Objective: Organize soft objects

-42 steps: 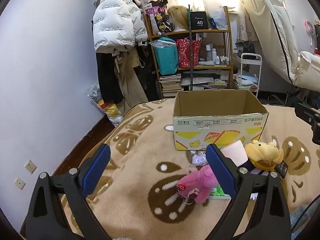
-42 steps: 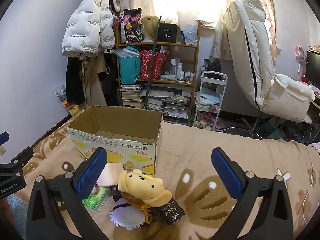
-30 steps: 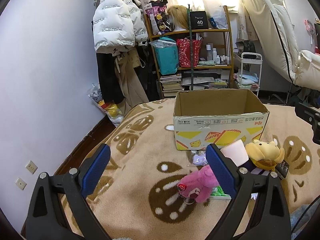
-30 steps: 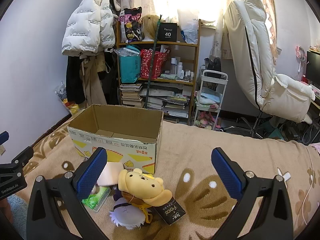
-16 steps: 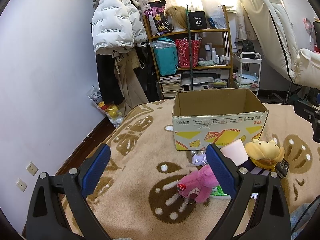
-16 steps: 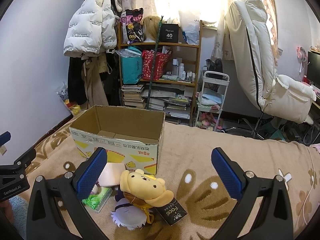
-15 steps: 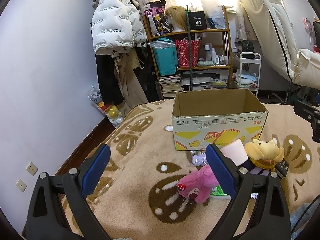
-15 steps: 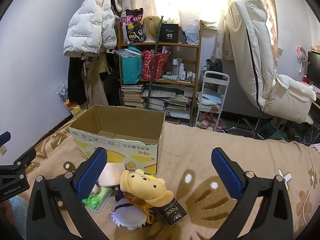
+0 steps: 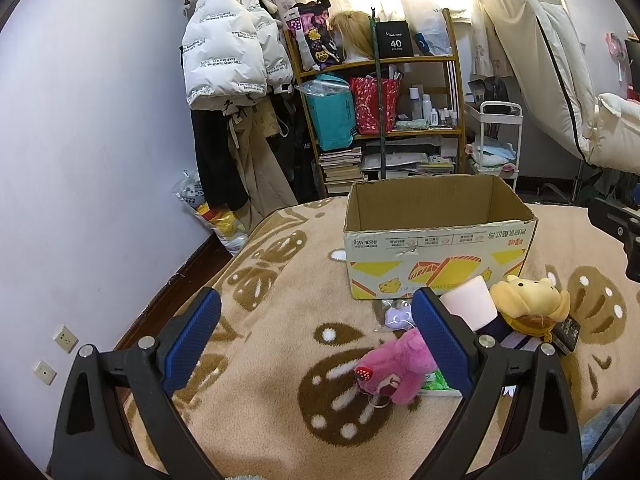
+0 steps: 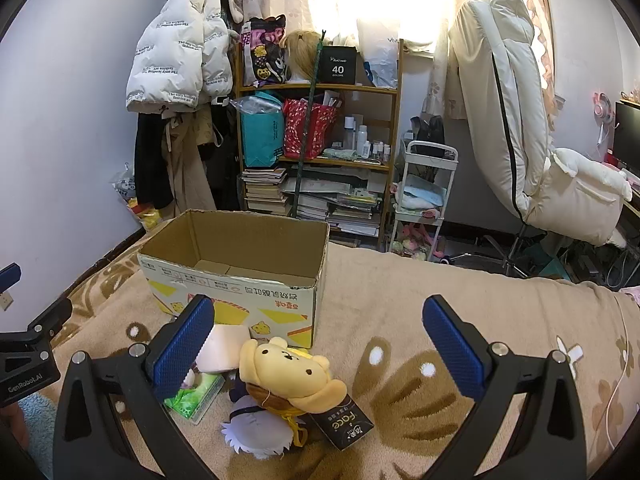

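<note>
Brown-patterned blanket carries an open cardboard box; yellow bear, pink plush and white-haired doll lie just before it. Both my left tongs and right tongs gape wide, holding nothing

Can't really see the cardboard box floor, the near wall blocks most of it. The pink plush is half behind the left gripper's finger at about 4 o'clock. The white-haired doll is buried under the yellow bear, face hidden. Green packet print is too small to read.
</note>
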Motion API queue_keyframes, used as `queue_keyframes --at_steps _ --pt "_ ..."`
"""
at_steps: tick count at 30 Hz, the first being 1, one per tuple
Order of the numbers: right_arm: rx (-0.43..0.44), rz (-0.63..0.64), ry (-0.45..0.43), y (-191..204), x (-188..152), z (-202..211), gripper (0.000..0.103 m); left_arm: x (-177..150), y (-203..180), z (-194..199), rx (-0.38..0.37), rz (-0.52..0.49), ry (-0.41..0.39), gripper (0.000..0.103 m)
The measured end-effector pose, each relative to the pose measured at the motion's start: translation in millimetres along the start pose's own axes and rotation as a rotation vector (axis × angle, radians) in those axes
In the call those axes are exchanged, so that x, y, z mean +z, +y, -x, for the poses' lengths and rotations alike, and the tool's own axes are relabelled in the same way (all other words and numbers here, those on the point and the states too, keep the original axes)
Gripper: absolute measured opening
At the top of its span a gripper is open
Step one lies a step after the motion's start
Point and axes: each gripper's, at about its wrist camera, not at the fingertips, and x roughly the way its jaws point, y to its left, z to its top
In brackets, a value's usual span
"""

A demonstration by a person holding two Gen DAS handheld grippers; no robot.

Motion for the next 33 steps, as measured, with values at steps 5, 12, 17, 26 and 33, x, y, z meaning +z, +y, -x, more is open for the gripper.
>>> queue_keyframes --at_steps 5,12,17,26,33 --pt "-0.001 0.000 0.002 0.0 -0.1 -0.3 0.103 0.3 -0.4 -0.4 0.001 -0.002 0.001 0.095" --pt "0.001 0.001 0.002 1.0 -1.0 0.0 0.103 -0.3 -1.0 -1.1 -0.001 -0.005 0.004 0.095" --pt "0.000 0.001 0.001 -0.6 -0.3 -1.4 0.103 -0.6 -1.5 -2.5 -0.001 -0.005 0.010 0.095" --pt "-0.008 -0.002 0.002 -2.6 -2.7 -2.9 0.103 0.2 -2.2 -3.0 0.001 -0.009 0.010 0.095" --pt "-0.010 -0.001 0.001 -2.5 -3.5 -2.7 0.103 -0.6 -0.9 -4.3 0.003 -0.009 0.016 0.095"
